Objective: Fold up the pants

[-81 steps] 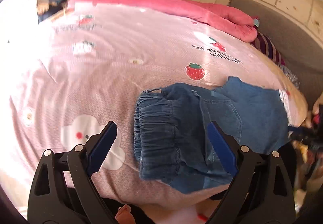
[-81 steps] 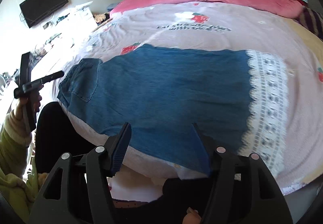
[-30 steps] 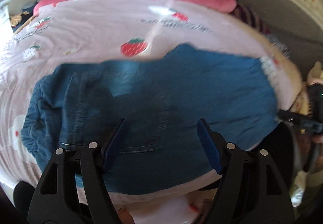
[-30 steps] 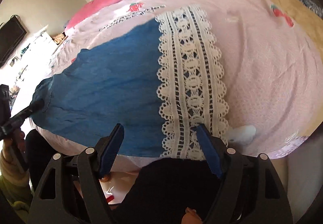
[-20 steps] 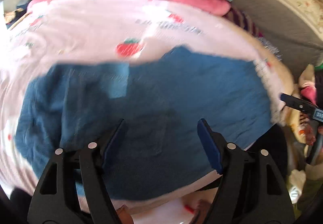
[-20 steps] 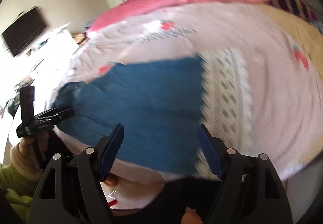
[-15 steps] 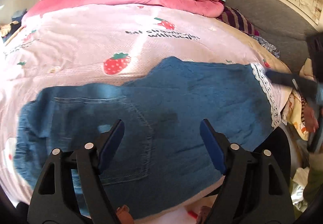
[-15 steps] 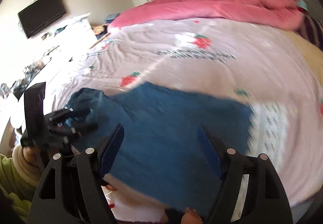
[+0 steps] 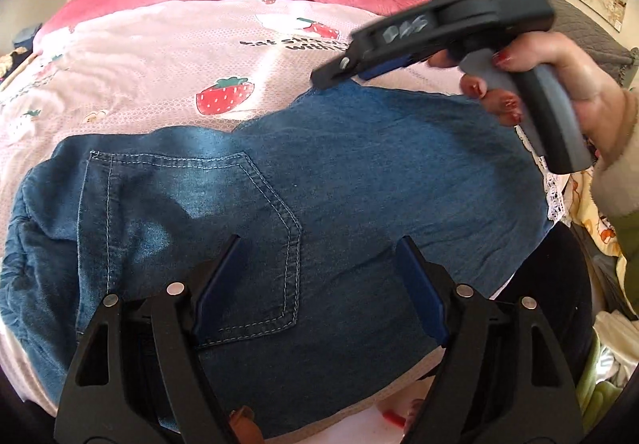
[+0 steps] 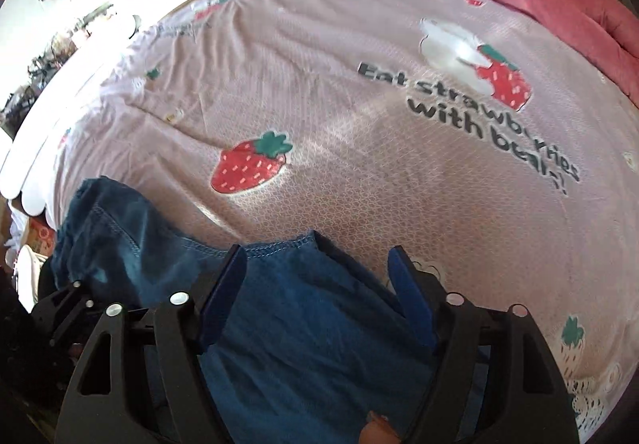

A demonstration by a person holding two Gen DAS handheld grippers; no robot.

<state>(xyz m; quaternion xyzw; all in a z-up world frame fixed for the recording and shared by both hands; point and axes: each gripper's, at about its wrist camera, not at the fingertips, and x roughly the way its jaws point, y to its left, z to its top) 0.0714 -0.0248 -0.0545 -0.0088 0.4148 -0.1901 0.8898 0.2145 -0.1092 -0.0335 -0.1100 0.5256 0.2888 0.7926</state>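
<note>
The pants [image 9: 319, 180] lie flat on the bed [image 9: 159, 56], long axis running across it: waistband bunched at the left of the left wrist view, lace hem [image 9: 553, 188] at the right by the bed's edge; a back pocket [image 9: 191, 228] faces up. The left gripper [image 9: 319, 276] hovers over that pocket with jaws wide and nothing between its pads. The right gripper [image 10: 315, 288] is at the far edge of the denim, where a stitched point of cloth [image 10: 295, 244] juts toward the strawberry print; its jaws are closing, with denim lying under the gap, though whether the pads already pinch it I cannot tell from this angle. That point sits just ahead of the right gripper, well beyond the left one, so the right hand [image 9: 559, 84] is the nearer; folding likely means drawing this far edge over toward the person.
</note>
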